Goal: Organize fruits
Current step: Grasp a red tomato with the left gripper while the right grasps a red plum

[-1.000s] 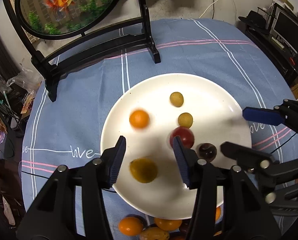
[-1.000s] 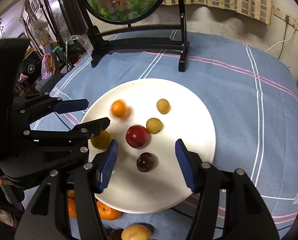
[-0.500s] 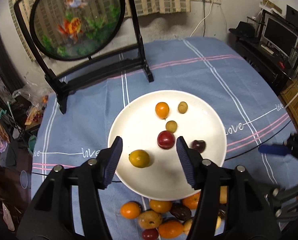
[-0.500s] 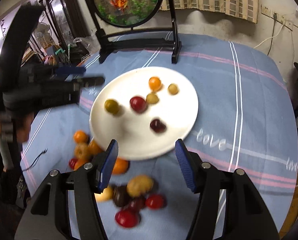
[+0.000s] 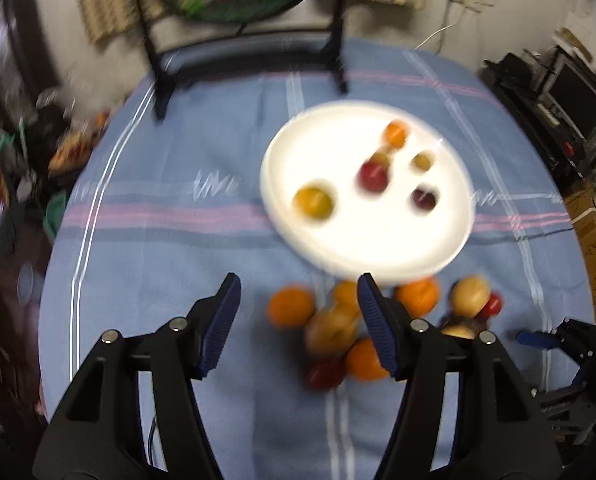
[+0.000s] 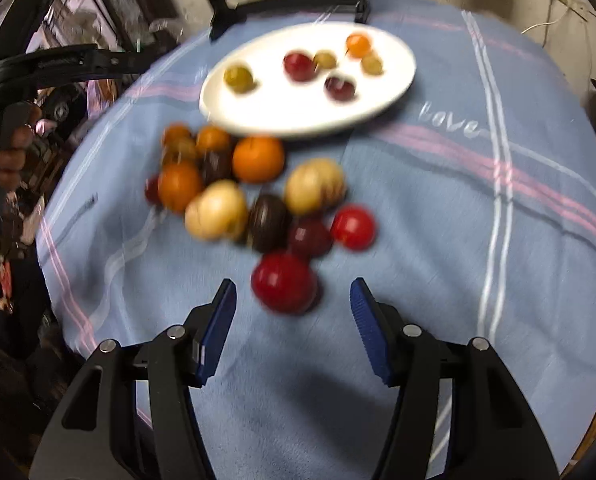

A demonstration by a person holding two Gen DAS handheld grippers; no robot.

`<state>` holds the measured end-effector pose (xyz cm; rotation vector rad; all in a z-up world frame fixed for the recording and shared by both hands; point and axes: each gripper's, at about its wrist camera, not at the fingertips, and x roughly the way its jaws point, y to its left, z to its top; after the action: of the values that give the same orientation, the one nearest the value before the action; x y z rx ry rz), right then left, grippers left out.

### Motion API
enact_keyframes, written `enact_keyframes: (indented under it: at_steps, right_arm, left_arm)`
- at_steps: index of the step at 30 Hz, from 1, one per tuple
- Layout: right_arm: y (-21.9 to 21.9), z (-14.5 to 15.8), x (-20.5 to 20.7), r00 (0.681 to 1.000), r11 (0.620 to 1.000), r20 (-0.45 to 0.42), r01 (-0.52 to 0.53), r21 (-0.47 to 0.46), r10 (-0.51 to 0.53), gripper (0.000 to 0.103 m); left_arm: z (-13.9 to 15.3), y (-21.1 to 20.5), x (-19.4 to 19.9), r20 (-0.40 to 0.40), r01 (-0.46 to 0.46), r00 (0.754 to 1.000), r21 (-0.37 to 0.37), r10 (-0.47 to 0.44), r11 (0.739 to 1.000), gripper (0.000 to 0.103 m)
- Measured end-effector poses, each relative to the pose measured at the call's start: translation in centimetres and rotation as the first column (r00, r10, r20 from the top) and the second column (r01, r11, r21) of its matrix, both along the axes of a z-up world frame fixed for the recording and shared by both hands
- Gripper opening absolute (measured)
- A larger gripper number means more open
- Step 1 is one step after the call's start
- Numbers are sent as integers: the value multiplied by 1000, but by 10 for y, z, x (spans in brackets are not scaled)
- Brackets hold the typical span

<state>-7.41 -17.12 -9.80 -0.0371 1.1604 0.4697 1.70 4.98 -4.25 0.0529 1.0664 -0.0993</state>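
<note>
Both grippers have pulled back from the plate (image 5: 368,240) to the heap of loose fruit just in front of it: from the left wrist, the left gripper (image 5: 295,322), jaws just opened wider and empty, hangs over the heap (image 5: 338,328), six fruits on the plate beyond. From the right wrist, the right gripper (image 6: 291,322), jaws spread and empty, frames a red fruit (image 6: 283,282) at the heap's near edge, farthest from the plate; by my judgement roughly a dozen fruits remain to move
</note>
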Motion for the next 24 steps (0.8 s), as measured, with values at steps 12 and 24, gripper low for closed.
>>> enact_keyframes:
  at_steps: [12, 24]
  right_arm:
    - [23, -24, 14, 999, 998, -38, -36, -47, 35, 42]
    - [-4, -14, 7, 996, 999, -83, 45, 9, -44, 42]
  left_arm:
    - [-48, 25, -54, -110, 32, 993, -36, -36, 999, 66]
    - [-94, -22, -37, -129, 221, 968, 37, -215, 974, 52]
